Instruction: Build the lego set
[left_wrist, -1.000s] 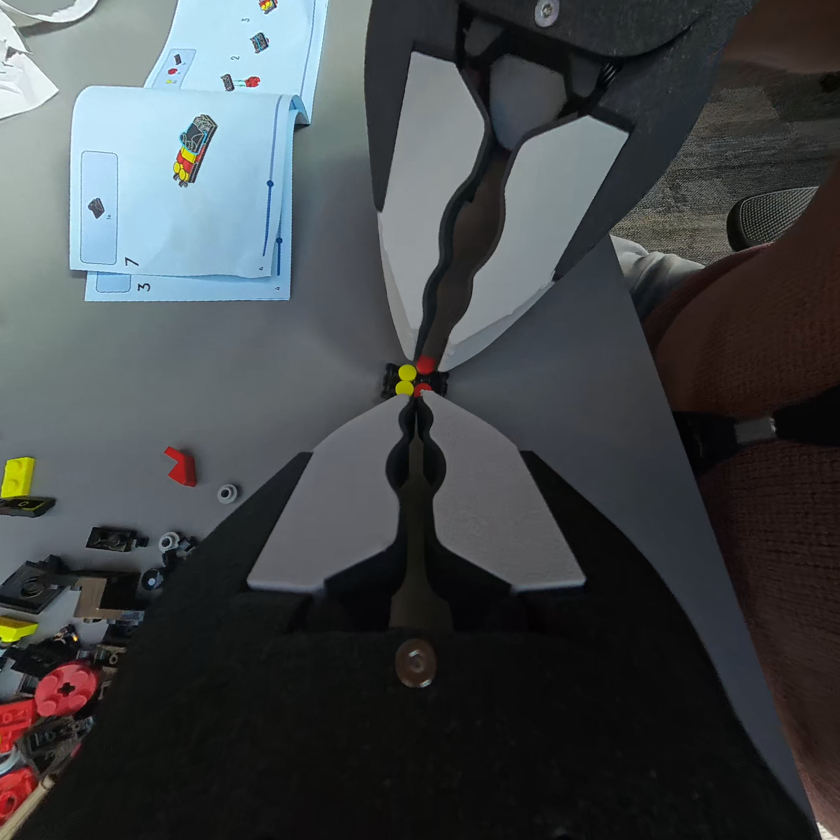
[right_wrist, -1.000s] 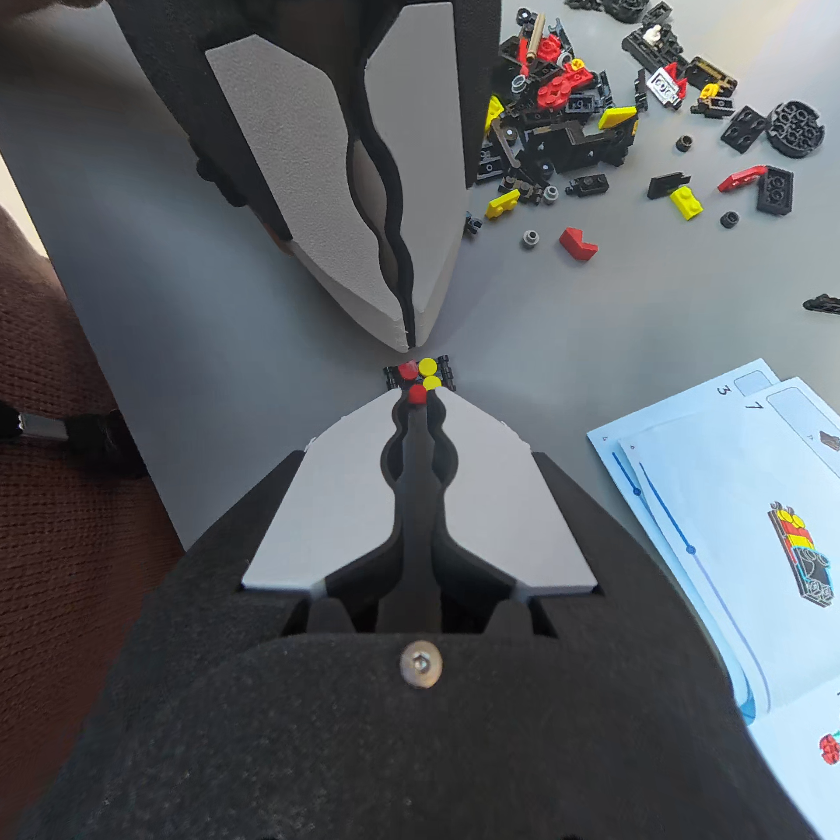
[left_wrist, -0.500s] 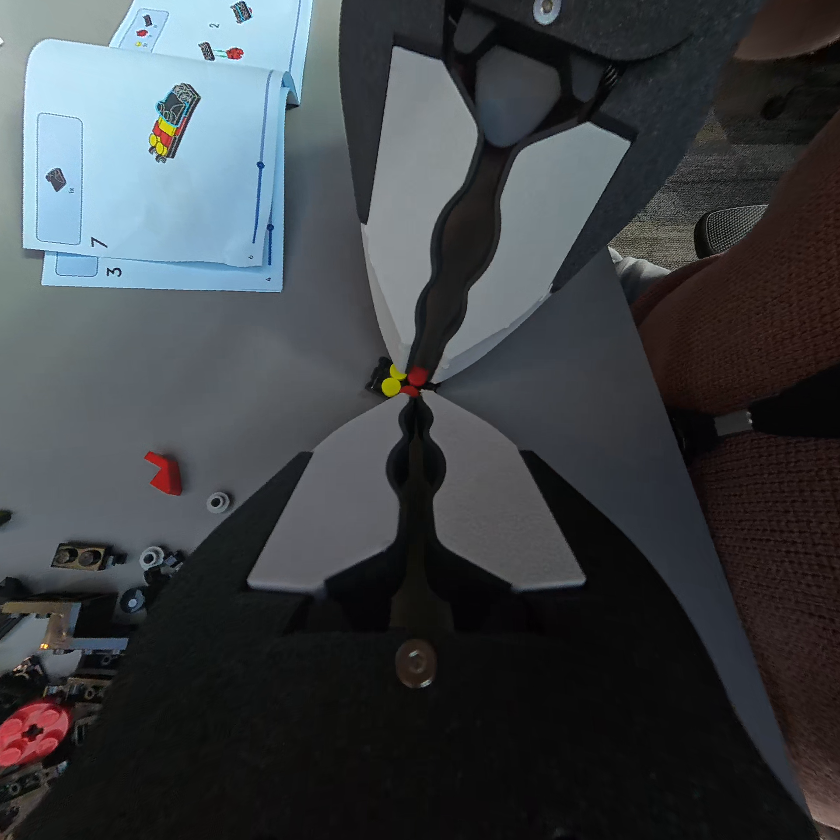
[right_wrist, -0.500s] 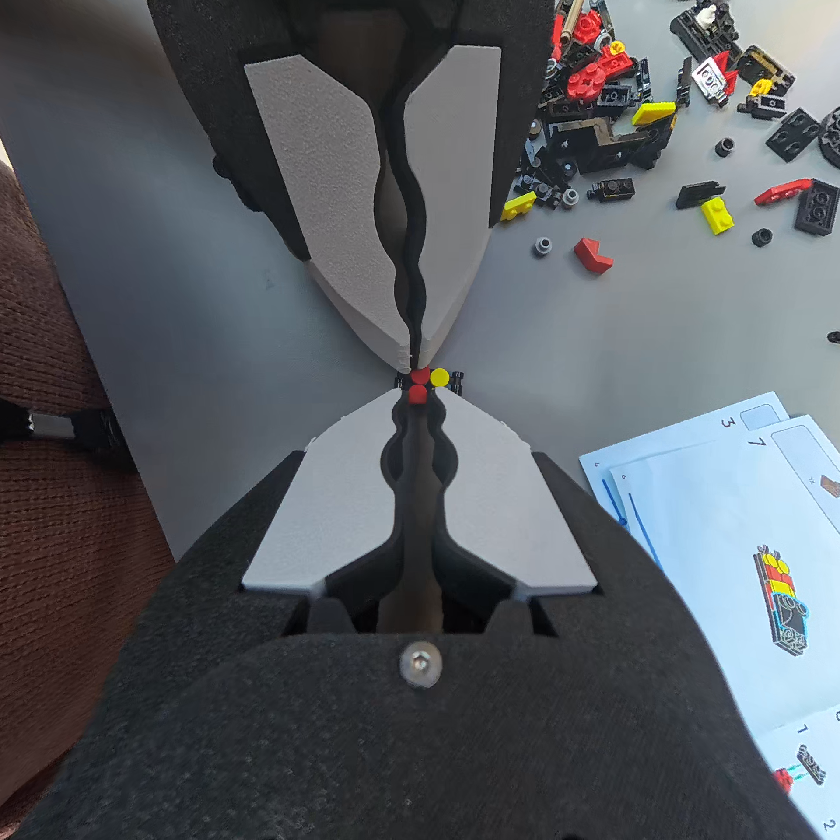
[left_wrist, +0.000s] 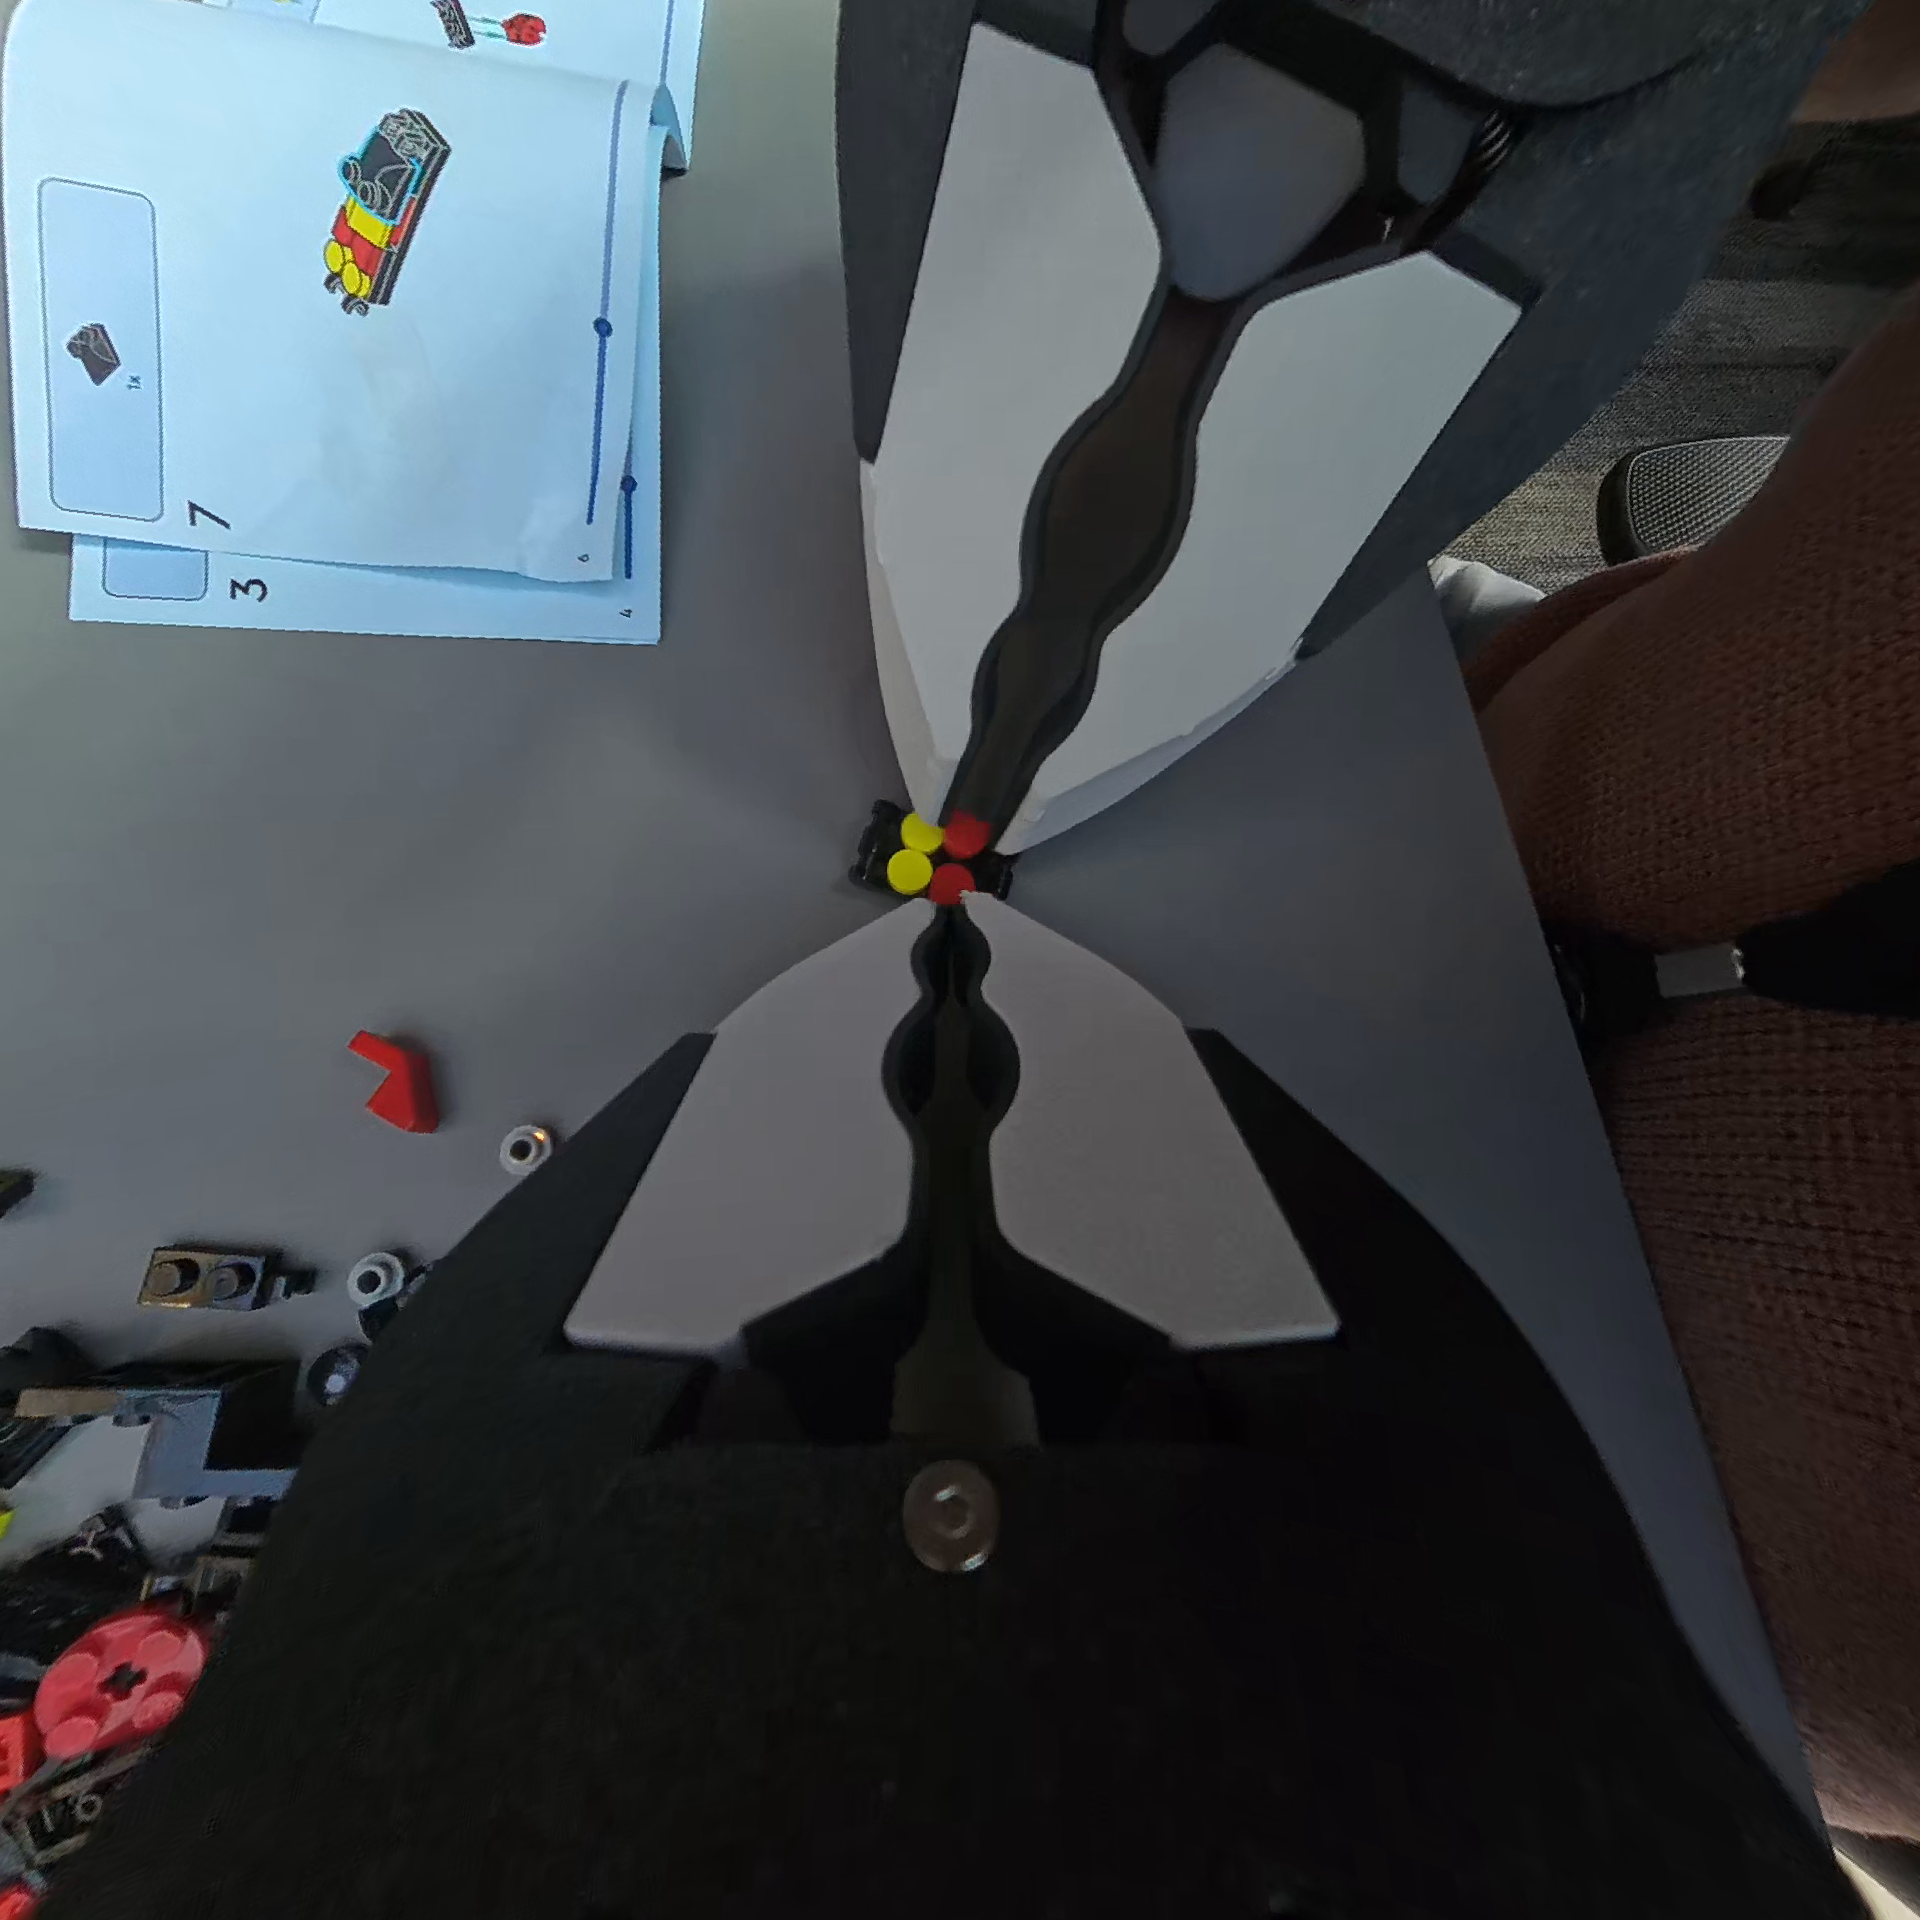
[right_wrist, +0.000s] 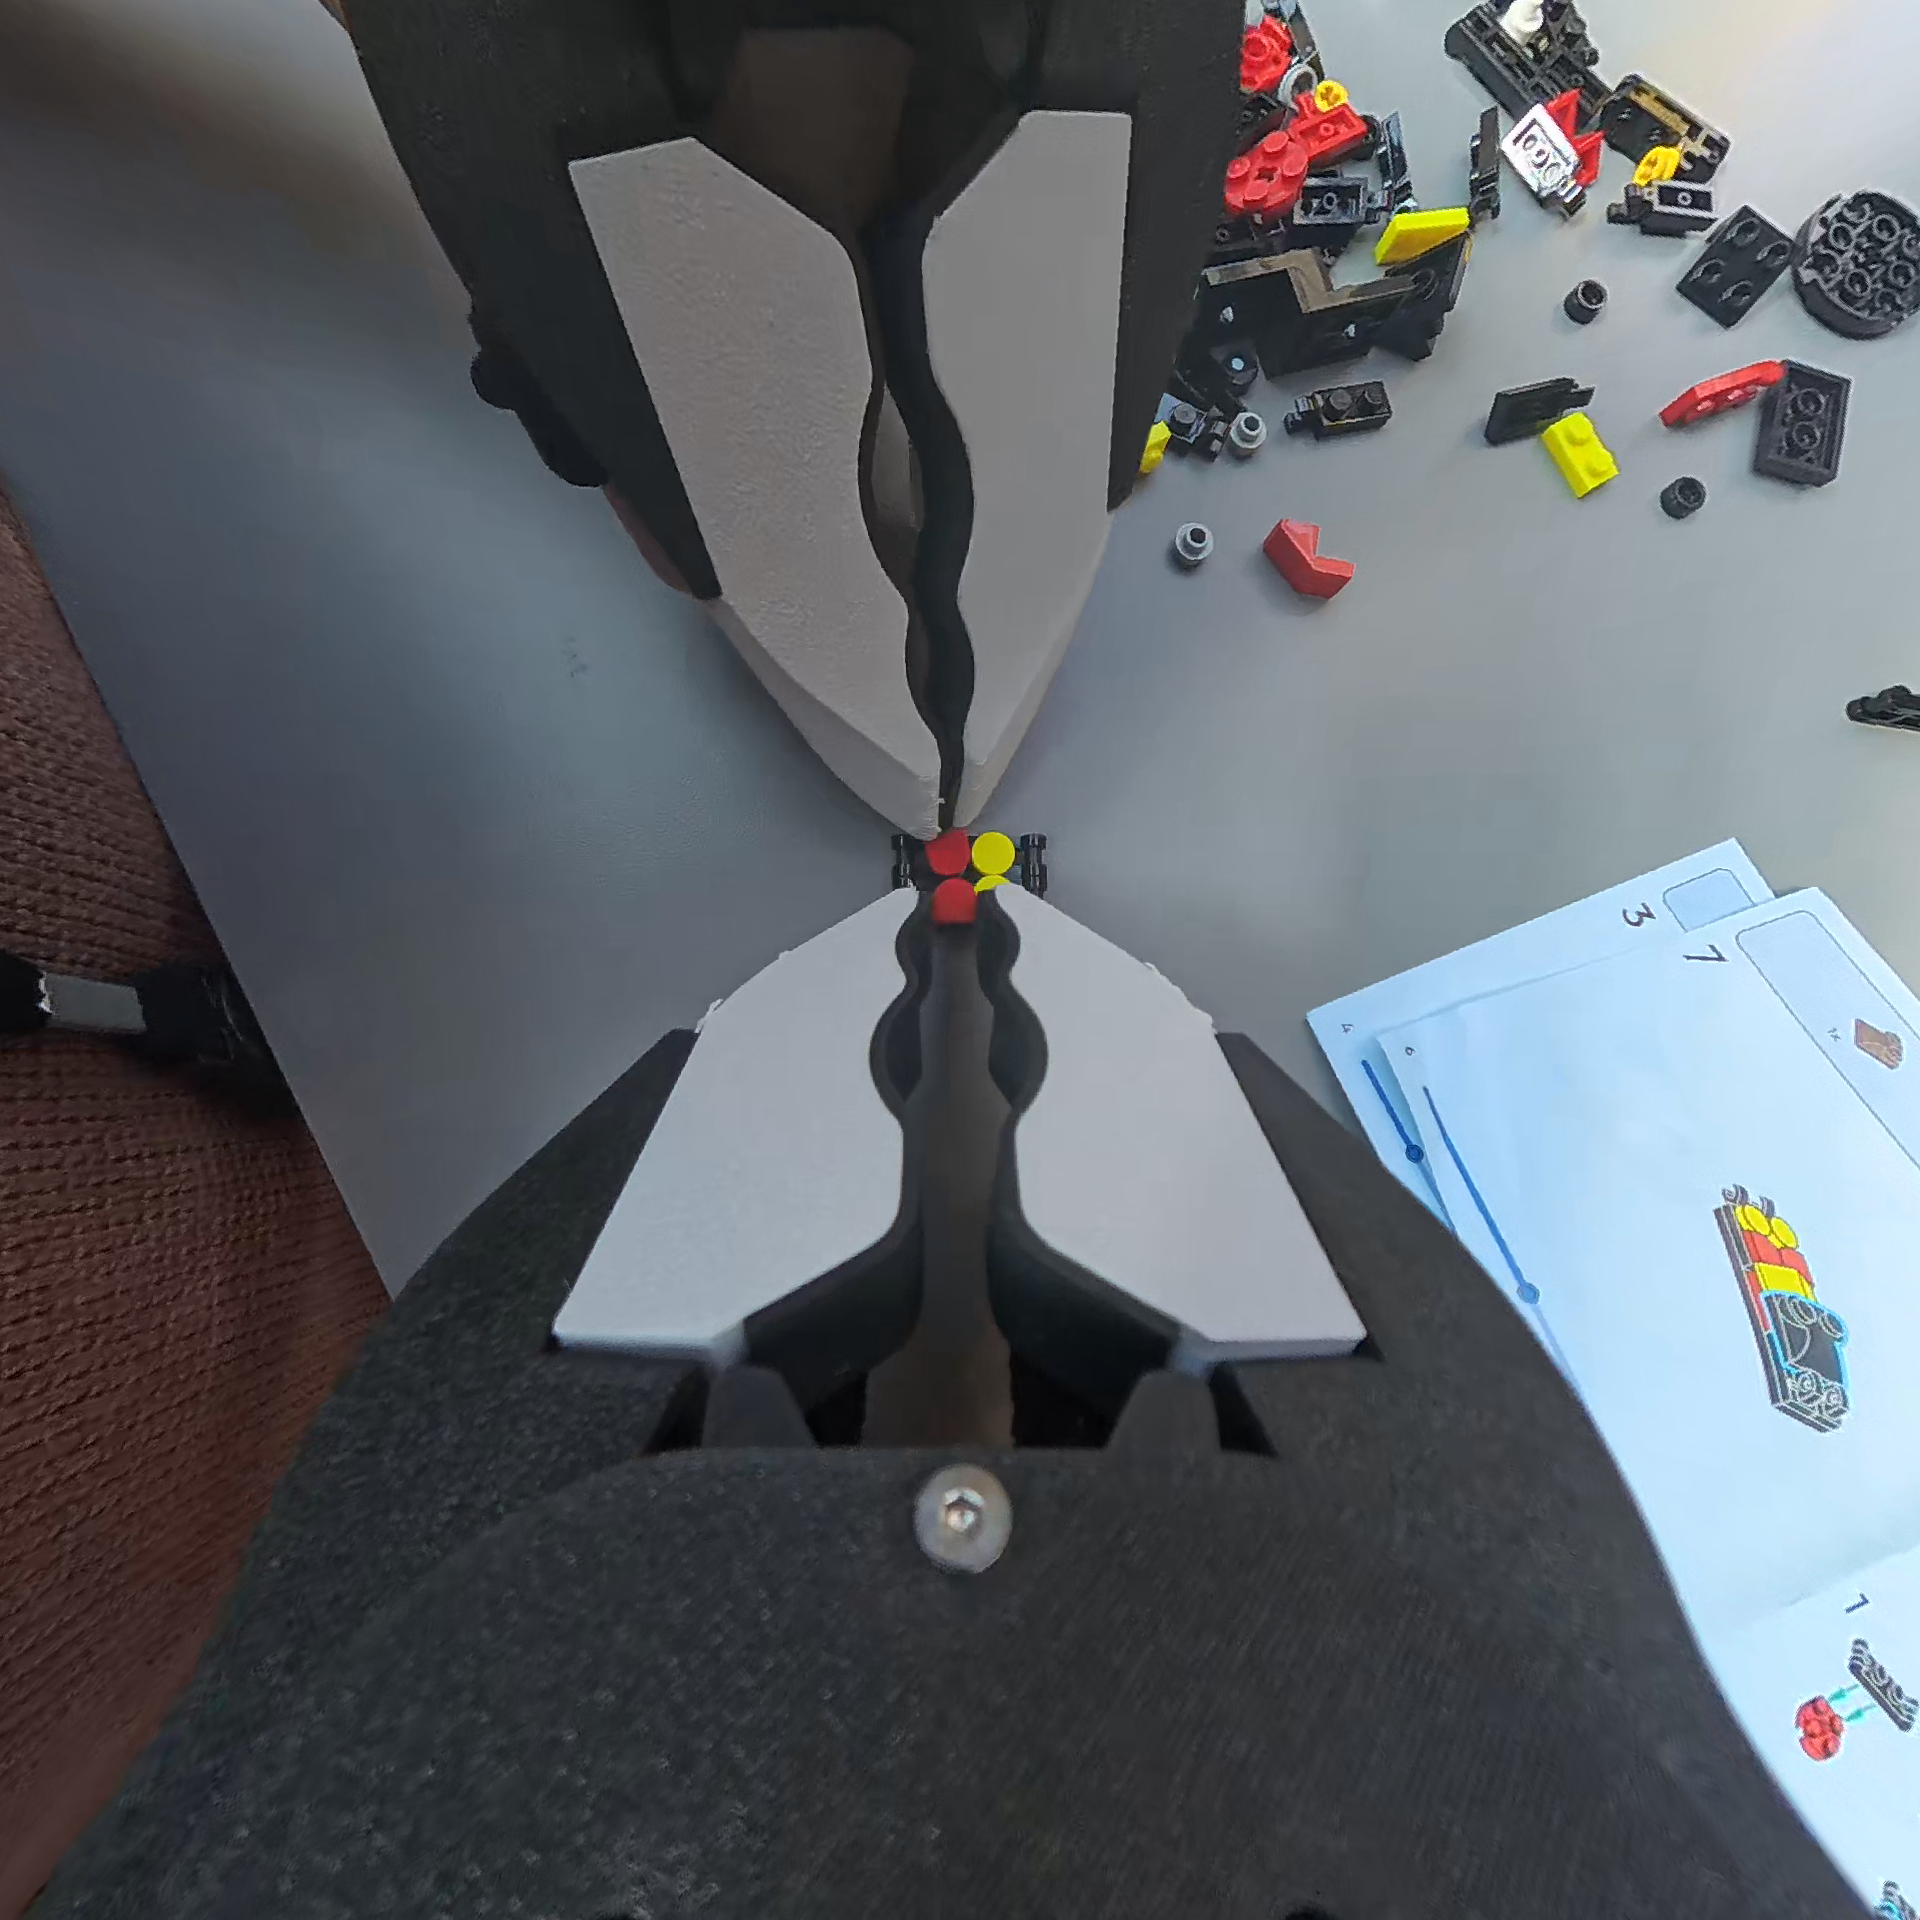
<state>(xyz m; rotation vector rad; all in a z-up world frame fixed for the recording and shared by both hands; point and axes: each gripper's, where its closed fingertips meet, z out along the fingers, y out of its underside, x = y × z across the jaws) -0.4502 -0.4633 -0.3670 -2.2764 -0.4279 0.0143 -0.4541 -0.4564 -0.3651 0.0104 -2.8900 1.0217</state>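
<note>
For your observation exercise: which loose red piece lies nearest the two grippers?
The red angled piece, alone beside a small grey stud; the other red pieces sit farther off.

Two matching handheld grippers, black bodies with pale grey fingers

The left gripper (left_wrist: 948, 906) and right gripper (right_wrist: 954, 914) each have a grainy matte-black shell, a silver screw (right_wrist: 961, 1518) set centrally, and two flat light-grey fingers (right_wrist: 758, 1174) edged with wavy black pads. The person wears a rust-brown knit sleeve (left_wrist: 1766, 1247) crossed by a black strap.
</note>
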